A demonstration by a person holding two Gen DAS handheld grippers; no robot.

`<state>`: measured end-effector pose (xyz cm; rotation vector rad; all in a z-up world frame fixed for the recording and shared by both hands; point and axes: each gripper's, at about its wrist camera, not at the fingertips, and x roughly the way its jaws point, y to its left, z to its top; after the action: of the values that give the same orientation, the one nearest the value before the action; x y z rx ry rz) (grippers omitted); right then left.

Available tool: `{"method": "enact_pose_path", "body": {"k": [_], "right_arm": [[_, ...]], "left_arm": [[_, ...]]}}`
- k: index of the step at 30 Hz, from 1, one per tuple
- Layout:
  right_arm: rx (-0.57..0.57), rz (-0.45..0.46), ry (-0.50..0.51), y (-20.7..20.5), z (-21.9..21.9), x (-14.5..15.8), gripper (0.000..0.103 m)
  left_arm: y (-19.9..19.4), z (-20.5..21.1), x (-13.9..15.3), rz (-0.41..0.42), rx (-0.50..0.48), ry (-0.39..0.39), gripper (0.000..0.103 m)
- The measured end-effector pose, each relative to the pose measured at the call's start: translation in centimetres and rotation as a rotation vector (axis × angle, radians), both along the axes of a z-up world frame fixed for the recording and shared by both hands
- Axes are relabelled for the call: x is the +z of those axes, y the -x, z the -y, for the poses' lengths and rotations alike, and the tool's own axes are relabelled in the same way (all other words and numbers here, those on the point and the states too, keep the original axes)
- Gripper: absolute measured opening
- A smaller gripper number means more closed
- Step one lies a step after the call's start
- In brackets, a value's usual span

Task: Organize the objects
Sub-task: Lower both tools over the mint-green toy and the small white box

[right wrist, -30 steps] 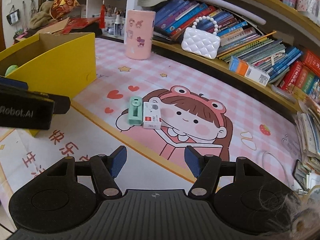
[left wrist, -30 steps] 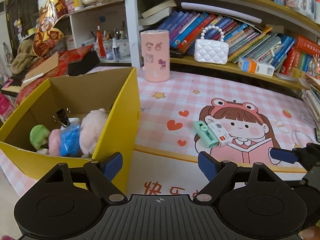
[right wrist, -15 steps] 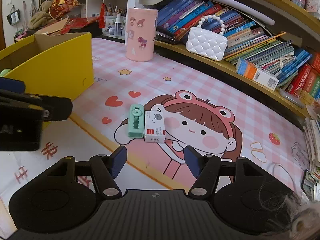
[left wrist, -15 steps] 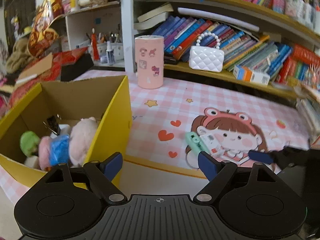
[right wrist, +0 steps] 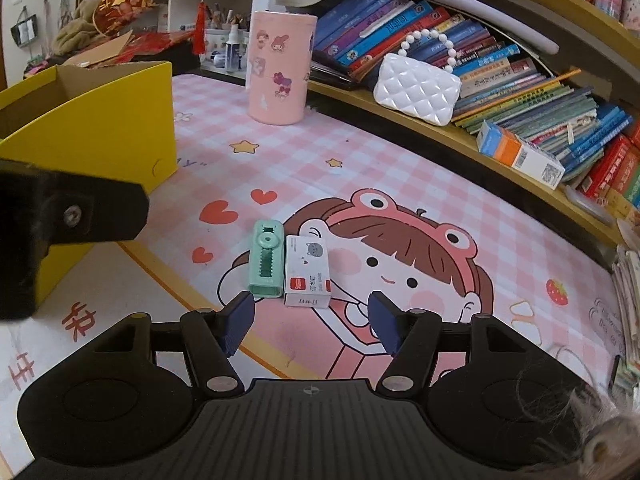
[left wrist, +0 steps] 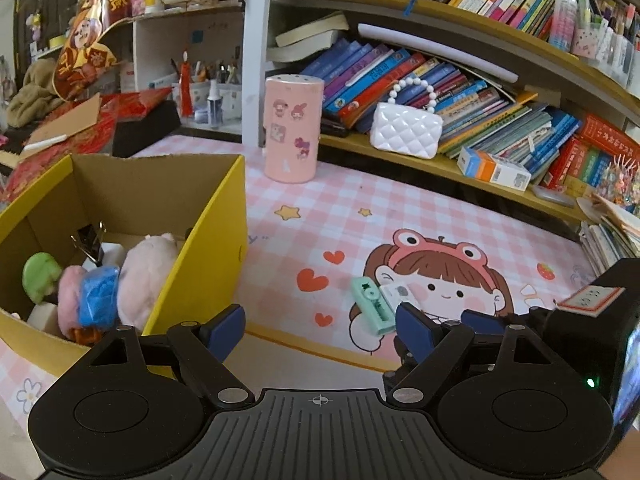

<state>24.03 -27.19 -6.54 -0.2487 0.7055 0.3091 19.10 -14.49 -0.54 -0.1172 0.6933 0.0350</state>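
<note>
A mint-green flat gadget (right wrist: pixel 265 258) and a small white box with a red label (right wrist: pixel 307 271) lie side by side on the pink cartoon desk mat (right wrist: pixel 400 184). My right gripper (right wrist: pixel 308 322) hovers just short of them, open and empty. The same two items, the green gadget (left wrist: pixel 370 304) and the white box (left wrist: pixel 400 296), show in the left wrist view. My left gripper (left wrist: pixel 318 330) is open and empty between them and a yellow cardboard box (left wrist: pixel 208 240). That box holds a pink plush (left wrist: pixel 140 276), a blue piece (left wrist: pixel 98 294), a green toy (left wrist: pixel 40 276) and a black binder clip (left wrist: pixel 90 240).
A pink cylindrical container with stickers (right wrist: pixel 280 68) stands at the back of the mat. A white quilted purse (right wrist: pixel 416 88) and an orange-and-white carton (right wrist: pixel 520 154) sit on the low shelf edge against rows of books. A paper stack (left wrist: pixel 612 232) lies at the right.
My right gripper has moved closer to the green gadget and white box, which now sit nearer its fingertips. In the left wrist view the picture has rolled a little and the right gripper has come nearer.
</note>
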Motion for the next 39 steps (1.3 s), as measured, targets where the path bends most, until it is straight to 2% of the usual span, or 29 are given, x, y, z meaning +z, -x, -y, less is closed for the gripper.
{"method": "enact_pose_path", "body": {"k": [26, 33, 39], "right_arm": [[-0.055, -0.069, -0.096, -2.1, 2.3, -1.5, 0.060], [-0.058, -0.097, -0.119, -3.4, 2.2, -2.0, 0.060], [-0.044, -0.081, -0.124, -3.6, 2.0, -2.2, 0.057]], "left_arm": [[-0.3, -0.3, -0.5, -0.028, 0.046, -0.032, 0.084], [-0.5, -0.1, -0.6, -0.033, 0.025, -0.055, 0.084], [-0.6, 0.2, -0.7, -0.038, 0.005, -0.057, 0.084]]}}
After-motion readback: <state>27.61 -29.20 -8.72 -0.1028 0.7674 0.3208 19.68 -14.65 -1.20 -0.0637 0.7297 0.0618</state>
